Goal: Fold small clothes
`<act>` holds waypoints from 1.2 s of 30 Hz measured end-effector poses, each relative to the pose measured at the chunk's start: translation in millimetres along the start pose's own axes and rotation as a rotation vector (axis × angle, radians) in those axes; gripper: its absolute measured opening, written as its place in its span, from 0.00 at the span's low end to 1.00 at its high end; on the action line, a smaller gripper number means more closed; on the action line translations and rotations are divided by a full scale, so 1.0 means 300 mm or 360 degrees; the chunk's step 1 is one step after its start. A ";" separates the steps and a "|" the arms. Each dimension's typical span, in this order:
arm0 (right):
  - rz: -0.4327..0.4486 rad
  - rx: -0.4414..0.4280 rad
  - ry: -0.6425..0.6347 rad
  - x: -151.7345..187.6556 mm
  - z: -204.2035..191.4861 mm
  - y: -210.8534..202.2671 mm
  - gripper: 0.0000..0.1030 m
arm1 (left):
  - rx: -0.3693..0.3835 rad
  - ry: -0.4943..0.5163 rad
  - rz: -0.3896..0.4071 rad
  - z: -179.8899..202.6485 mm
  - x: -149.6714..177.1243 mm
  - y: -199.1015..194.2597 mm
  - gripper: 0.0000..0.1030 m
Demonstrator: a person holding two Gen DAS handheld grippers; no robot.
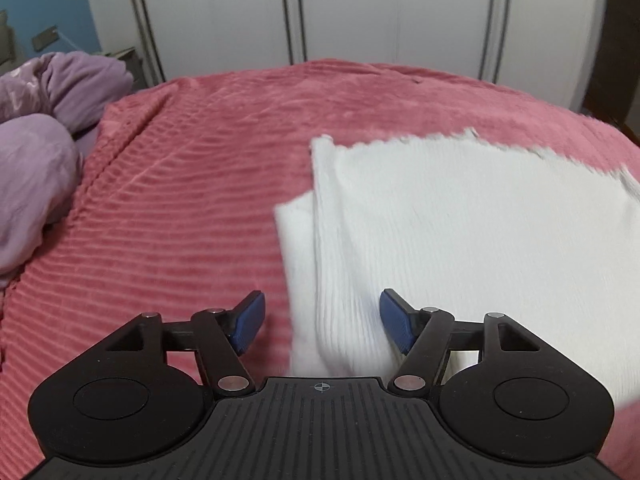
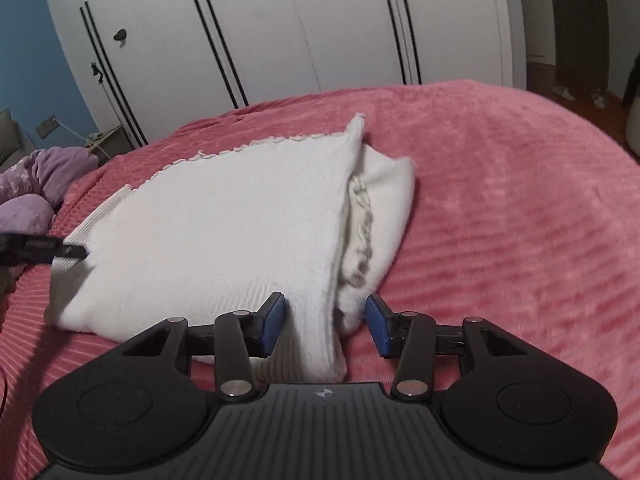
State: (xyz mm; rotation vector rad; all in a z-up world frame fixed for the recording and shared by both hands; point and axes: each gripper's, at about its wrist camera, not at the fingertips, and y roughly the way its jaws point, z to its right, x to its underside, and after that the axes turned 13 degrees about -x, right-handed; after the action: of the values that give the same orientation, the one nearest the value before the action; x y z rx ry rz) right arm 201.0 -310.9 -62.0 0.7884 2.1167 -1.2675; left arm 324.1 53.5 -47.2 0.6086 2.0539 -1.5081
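Observation:
A white knitted garment [image 1: 460, 216] lies folded on the pink ribbed bedspread [image 1: 192, 184]. My left gripper [image 1: 322, 320] is open, its blue pads on either side of the garment's near left edge. In the right wrist view the same garment [image 2: 224, 216] lies with a folded sleeve part showing along its right side. My right gripper [image 2: 326, 328] is open, straddling the garment's near right corner. The tip of the left gripper [image 2: 60, 251] shows at the garment's left edge.
A purple duvet [image 1: 44, 152] is bunched at the left of the bed. White wardrobe doors [image 2: 280, 32] stand behind the bed. A blue wall [image 2: 36, 60] is at the left. The bedspread [image 2: 520, 208] stretches wide to the right of the garment.

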 end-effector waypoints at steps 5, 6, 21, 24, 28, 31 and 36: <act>0.0052 -0.0125 0.0067 0.002 0.029 0.034 0.31 | -0.0002 0.0027 0.0029 0.021 0.058 -0.023 0.66; 0.0066 -0.0146 0.0075 0.002 0.031 0.043 0.29 | 0.0005 0.0021 0.0038 0.026 0.066 -0.027 0.65; 0.0095 -0.0192 0.0279 0.020 0.035 0.035 0.40 | 0.0196 -0.0117 -0.0033 -0.072 0.156 -0.097 0.65; 0.0088 -0.0189 0.0317 0.022 0.039 0.034 0.40 | 0.0261 -0.0148 -0.0030 -0.091 0.176 -0.082 0.65; 0.0080 -0.0177 0.0321 0.025 0.040 0.032 0.31 | 0.0279 -0.0181 -0.0016 -0.103 0.184 -0.078 0.65; 0.0080 -0.0204 0.0349 0.031 0.053 0.016 0.30 | 0.0278 -0.0176 0.0045 -0.131 0.198 -0.099 0.66; 0.0089 -0.0246 0.0338 0.040 0.054 -0.014 0.34 | 0.0259 -0.0214 0.0087 -0.202 0.214 -0.109 0.62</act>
State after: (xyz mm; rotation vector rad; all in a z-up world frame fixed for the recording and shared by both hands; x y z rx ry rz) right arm 192.2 -324.6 -74.7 0.9423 2.3102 -1.0147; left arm 245.9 105.7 -49.4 0.6025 1.8125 -1.6489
